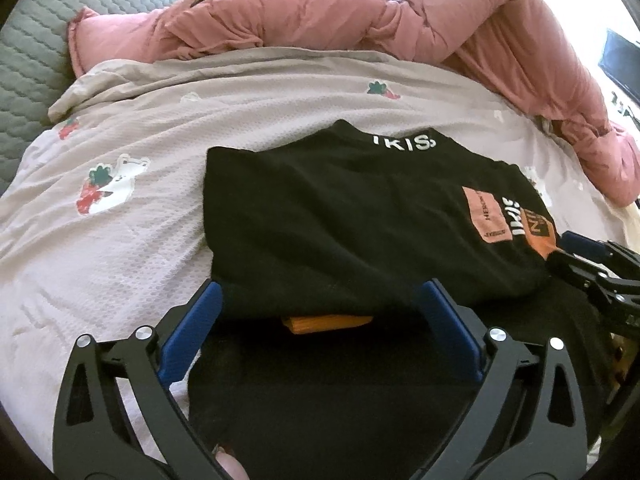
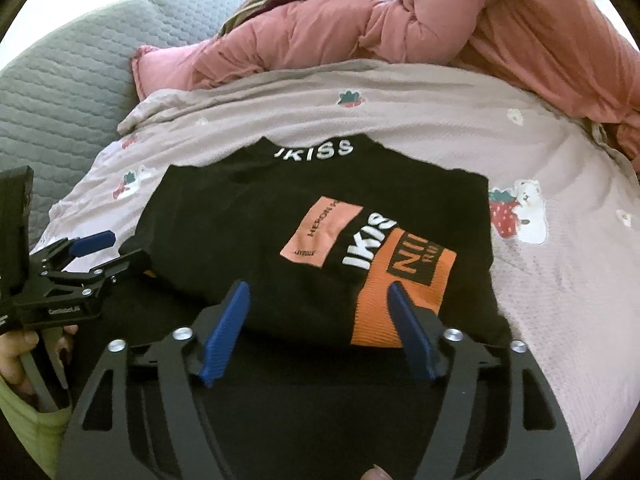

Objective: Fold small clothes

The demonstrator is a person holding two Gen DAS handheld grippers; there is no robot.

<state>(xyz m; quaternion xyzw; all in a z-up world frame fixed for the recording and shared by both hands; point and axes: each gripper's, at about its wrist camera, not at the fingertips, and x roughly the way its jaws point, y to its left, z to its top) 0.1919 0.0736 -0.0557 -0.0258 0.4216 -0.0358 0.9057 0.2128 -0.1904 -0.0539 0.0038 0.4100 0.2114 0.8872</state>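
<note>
Two large covers fill most of what we see: a pale lilac bedsheet (image 2: 420,120) printed with strawberries and bears, spread over the bed, and a bunched pink quilt (image 1: 360,12) heaped along its far side, with a grey quilted cushion (image 1: 36,48) off to the left. On the sheet lies our black shirt (image 2: 248,232), folded over on itself, its collar lettering facing away and its orange and pink patches on the upper layer. We hold the left gripper (image 1: 320,320) released, its blue pads wide apart on either side of the shirt's near folded edge, pressing nothing. Our right gripper (image 2: 320,328) is likewise released, its pads apart over the orange patch near the fold.
</note>
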